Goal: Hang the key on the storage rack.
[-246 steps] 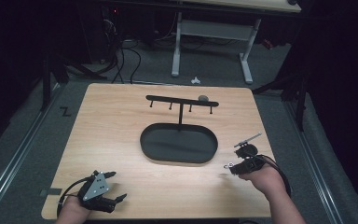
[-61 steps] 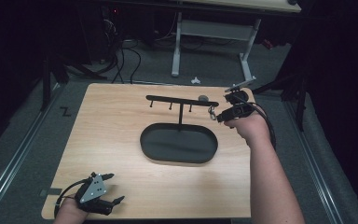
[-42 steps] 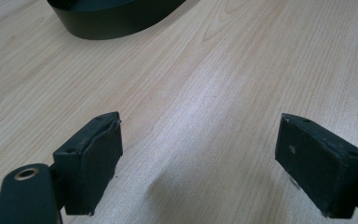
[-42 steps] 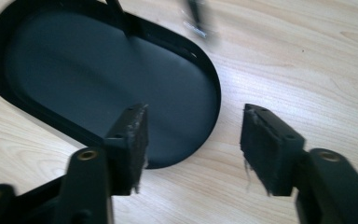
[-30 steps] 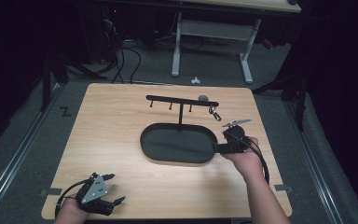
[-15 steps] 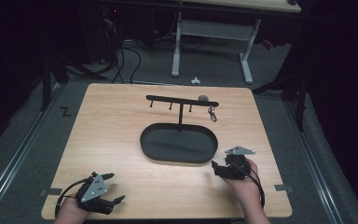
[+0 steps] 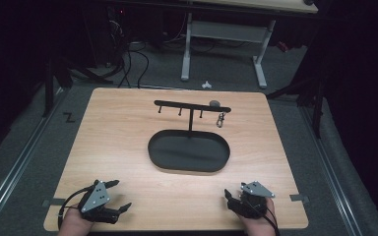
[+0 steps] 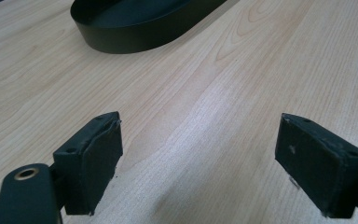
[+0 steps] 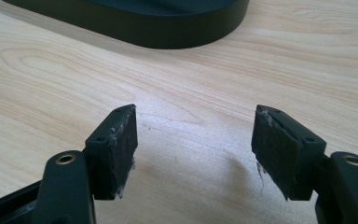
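At the bottom of the high view, the left gripper [image 7: 109,199] sits at the lower left of the frame, low over the near edge of the counter [image 7: 118,132]. Its fingers [image 8: 91,158] stand wide apart with bare wood grain between them, as the left gripper view shows. The right gripper [image 7: 232,199] lies at the lower right of the frame, also near the front edge. Its fingers [image 9: 114,149] are spread wide and hold nothing. Its jaws have just been opening and then easing in slightly, with nothing between them. In the right gripper view the pads are frayed at the edges, and pale counter lies between them.

Farther up, in the middle of the frame, a black oval tray [image 7: 153,156] rests on the counter, well apart from both grippers. Its dark wall crosses the top of both gripper views. From the tray's far side rises a thin post that carries a black hook rail [image 7: 177,103] with small pegs under it. A small metal clasp [image 7: 220,119] hangs from the peg at the right end of the rail, above the counter just beyond the tray's upper right rim. A small grey round piece [image 7: 214,103] sits on the rail near that end.

Beyond the counter, at the top of the frame, lie a grey floor [image 7: 226,81], tangled cables and the white legs of another table [image 7: 186,49].
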The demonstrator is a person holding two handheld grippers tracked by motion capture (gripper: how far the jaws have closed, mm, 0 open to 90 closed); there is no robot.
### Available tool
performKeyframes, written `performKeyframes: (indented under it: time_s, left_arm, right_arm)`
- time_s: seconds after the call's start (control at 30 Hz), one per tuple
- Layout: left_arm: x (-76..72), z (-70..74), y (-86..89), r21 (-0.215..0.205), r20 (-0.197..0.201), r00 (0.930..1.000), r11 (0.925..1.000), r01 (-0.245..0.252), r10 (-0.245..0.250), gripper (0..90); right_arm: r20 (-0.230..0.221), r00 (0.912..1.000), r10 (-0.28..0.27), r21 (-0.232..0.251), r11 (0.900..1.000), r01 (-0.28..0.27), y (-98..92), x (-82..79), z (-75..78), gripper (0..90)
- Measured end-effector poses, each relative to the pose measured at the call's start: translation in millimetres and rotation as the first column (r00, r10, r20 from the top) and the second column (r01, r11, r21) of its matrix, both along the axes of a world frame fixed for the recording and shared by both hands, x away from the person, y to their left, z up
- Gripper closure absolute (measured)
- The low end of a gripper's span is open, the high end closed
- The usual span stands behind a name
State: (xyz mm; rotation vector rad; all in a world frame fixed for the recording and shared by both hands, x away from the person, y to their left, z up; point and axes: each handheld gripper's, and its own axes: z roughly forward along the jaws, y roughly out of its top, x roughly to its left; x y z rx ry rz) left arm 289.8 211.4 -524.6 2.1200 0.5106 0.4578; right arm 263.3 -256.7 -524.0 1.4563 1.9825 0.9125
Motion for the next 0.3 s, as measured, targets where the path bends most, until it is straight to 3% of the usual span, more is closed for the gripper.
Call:
performKeyframes:
  time_s: [0.3]
  left_arm:
    - [-1.4, -1.4, -0.1, 0.014, -0.007, 0.9998, 0.9998, 0.017, -0.017, 15.4]
  right_arm:
    - [-0.018, 0.9998, -0.011, 0.020, 1.000, 0.011, -0.5, 4.2, -2.3, 30.3]
